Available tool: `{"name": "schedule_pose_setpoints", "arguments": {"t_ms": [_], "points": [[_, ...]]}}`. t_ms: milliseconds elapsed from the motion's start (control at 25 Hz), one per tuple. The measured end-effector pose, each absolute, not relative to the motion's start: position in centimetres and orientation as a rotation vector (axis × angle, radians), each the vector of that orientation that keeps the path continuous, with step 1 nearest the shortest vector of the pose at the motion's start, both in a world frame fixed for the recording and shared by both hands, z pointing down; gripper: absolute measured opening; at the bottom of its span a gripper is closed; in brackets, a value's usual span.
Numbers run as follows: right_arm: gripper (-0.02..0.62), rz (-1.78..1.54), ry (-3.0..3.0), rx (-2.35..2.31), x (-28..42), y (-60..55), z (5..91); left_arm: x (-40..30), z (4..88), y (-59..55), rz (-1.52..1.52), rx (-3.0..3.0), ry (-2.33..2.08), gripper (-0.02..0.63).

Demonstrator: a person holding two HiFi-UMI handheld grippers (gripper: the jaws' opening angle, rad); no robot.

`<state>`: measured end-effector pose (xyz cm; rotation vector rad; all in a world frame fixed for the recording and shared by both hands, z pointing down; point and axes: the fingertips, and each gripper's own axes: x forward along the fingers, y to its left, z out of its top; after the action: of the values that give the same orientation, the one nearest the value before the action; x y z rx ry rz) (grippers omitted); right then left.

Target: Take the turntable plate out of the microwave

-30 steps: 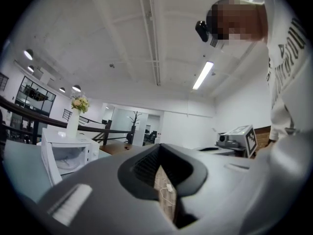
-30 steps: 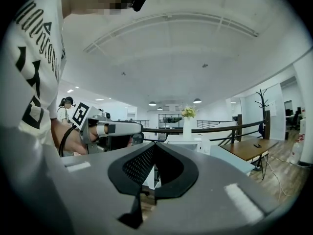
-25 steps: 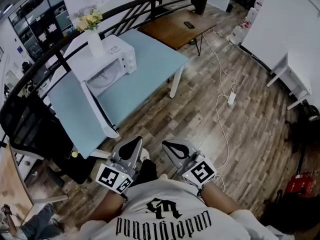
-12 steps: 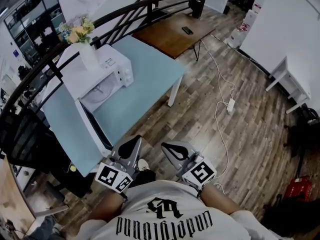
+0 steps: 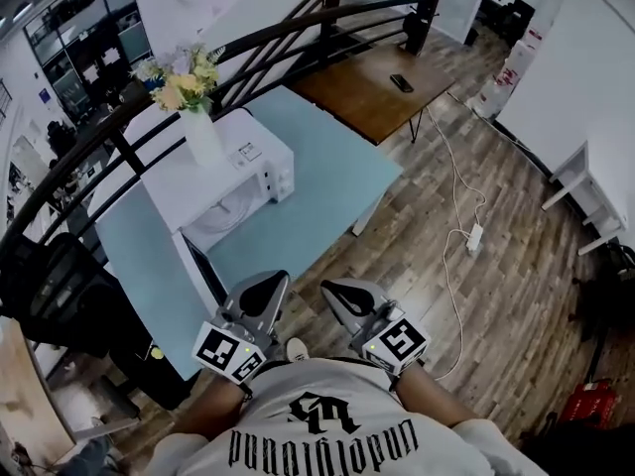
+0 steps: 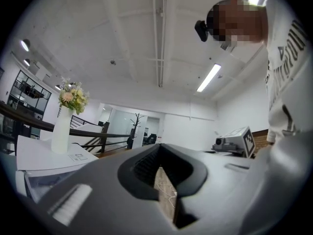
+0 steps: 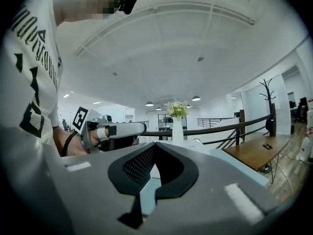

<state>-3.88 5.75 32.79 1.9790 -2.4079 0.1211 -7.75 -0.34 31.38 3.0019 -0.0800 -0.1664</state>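
Observation:
A white microwave [image 5: 238, 172] stands on a light blue table [image 5: 337, 157] ahead and to the left, its door [image 5: 193, 271] swung open toward me. The round glass turntable plate [image 5: 226, 216] shows inside the cavity. My left gripper [image 5: 266, 288] and right gripper [image 5: 337, 294] are held side by side close to my body, short of the table's near corner, both shut and empty. In the left gripper view the left gripper [image 6: 159, 168] points past the microwave's top [image 6: 44, 155]. In the right gripper view the right gripper [image 7: 155, 168] faces the table [image 7: 239, 165].
A white vase of flowers [image 5: 203, 132] stands on top of the microwave. A black railing [image 5: 298, 23] curves behind the table. A brown wooden table [image 5: 382, 82] lies beyond, a black chair [image 5: 60, 296] at left, a power strip and cable [image 5: 474, 236] on the wood floor at right.
I have walked closer: the table and microwave have come nearer and shifted right in the head view. Both grippers stay shut and side by side in front of me.

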Motion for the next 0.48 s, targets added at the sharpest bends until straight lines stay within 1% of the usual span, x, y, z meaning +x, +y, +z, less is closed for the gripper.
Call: {"name": "schedule_pose_setpoints", "arguments": {"t_ms": [480], "points": [[0.002,0.124,-2.527,1.745,-5.2,-3.4,35.2,-9.7,33.3,-8.7,-0.145,2.967,-0.353,0.049]]}}
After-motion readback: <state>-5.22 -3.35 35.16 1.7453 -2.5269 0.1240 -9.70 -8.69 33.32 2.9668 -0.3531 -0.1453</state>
